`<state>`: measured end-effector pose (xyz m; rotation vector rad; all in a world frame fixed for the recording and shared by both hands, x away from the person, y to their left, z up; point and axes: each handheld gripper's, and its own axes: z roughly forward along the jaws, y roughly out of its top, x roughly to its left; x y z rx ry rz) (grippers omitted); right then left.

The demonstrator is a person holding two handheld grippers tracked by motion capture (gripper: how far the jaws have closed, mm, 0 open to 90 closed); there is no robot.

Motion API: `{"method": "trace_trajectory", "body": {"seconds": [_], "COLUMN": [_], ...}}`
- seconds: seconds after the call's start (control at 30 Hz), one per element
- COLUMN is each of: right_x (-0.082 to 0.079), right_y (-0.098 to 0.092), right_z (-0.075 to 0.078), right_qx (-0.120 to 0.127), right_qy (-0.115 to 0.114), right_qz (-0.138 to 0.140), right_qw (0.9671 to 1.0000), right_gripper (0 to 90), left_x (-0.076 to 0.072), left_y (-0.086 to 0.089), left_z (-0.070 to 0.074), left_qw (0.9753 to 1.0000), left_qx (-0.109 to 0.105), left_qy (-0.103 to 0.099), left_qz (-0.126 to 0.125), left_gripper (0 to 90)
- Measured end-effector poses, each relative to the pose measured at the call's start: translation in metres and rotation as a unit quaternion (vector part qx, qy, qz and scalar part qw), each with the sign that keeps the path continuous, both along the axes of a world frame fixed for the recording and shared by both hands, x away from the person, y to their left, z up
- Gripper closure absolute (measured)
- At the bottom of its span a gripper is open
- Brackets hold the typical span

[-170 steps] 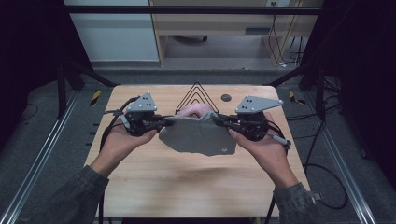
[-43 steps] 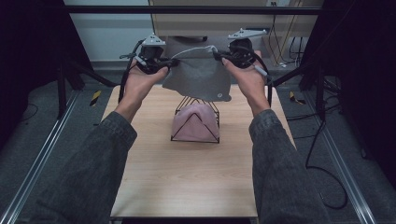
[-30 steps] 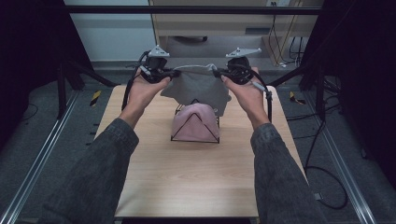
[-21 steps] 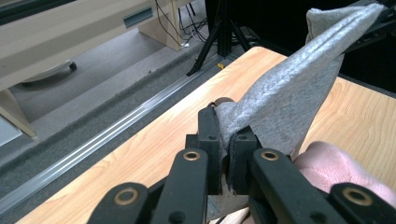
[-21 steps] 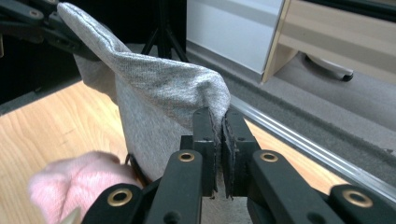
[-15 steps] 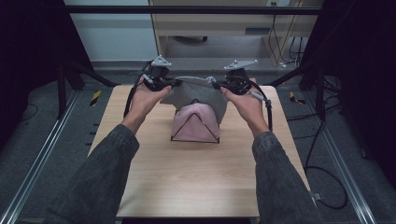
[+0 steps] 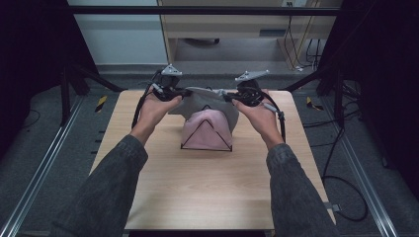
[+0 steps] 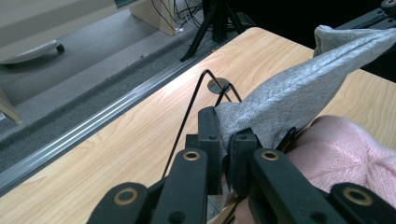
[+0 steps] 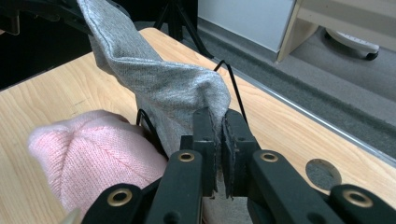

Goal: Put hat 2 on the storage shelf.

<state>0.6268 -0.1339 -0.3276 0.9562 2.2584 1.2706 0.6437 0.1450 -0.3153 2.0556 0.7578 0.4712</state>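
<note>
The left gripper (image 7: 179, 92) is clamped on one end of a grey cloth (image 7: 207, 101), its jaws nearly together with only the fabric's edge between them (the left gripper view shows the pinch plainly (image 8: 227, 154)). The right gripper (image 7: 236, 97) grips the opposite end the same way, jaws narrow around a fold of the cloth (image 9: 159, 79). Between them the cloth hangs stretched and sagging over the far half of the desk (image 7: 207, 197), just behind and partly over the top of a black wire frame (image 7: 206, 134) that stands near the desk's middle. A pink knit piece (image 7: 205, 131) is draped over that frame; in the right gripper view it lies just beside the jaws (image 9: 88, 149), and the grey cloth touches it there. A round hole (image 9: 325, 173) in the desk sits near the far edge.
</note>
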Motion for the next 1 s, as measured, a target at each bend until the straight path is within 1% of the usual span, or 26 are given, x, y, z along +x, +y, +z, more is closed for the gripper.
{"method": "trace_trajectory", "body": {"seconds": [0.07, 0.1, 0.23, 0.3, 0.33, 0.47, 0.77, 1.0], "right_x": [0.0, 0.0, 0.001, 0.001, 0.001, 0.001, 0.002, 0.002], "right_y": [0.001, 0.001, 0.0, 0.001, 0.001, 0.001, 0.004, 0.001], "right_z": [-0.002, -0.003, -0.006, -0.008, -0.008, -0.009, -0.015, -0.019], "right_qx": [-0.004, -0.005, -0.004, -0.009, -0.008, -0.012, -0.021, -0.021], "right_qy": [0.002, 0.004, 0.008, 0.01, 0.01, 0.015, 0.022, 0.029], "right_qz": [0.001, 0.0, 0.001, 0.002, 0.002, 0.003, 0.005, -0.001], "right_qw": [1.0, 1.0, 1.0, 0.9999, 0.9999, 0.9998, 0.9995, 0.9994], "right_gripper": [85.6, 85.6, 85.6, 85.6, 85.6, 85.5, 85.4, 85.4], "left_x": [-0.001, -0.001, -0.001, -0.001, -0.001, -0.001, -0.002, -0.002], "left_y": [0.0, 0.0, 0.001, 0.0, 0.0, 0.001, 0.001, -0.001], "left_z": [-0.002, -0.003, -0.007, -0.008, -0.008, -0.011, -0.016, -0.018], "left_qw": [1.0, 1.0, 1.0, 1.0, 1.0, 1.0, 0.9998, 0.9998], "left_qx": [-0.002, 0.001, -0.002, 0.0, -0.002, 0.001, 0.003, 0.005], "left_qy": [0.003, 0.002, 0.006, 0.006, 0.009, 0.009, 0.017, 0.021], "left_qz": [0.0, -0.001, 0.0, -0.001, 0.0, -0.001, 0.0, -0.003], "left_gripper": [86.4, 86.4, 86.3, 86.3, 86.3, 86.3, 86.1, 85.3]}}
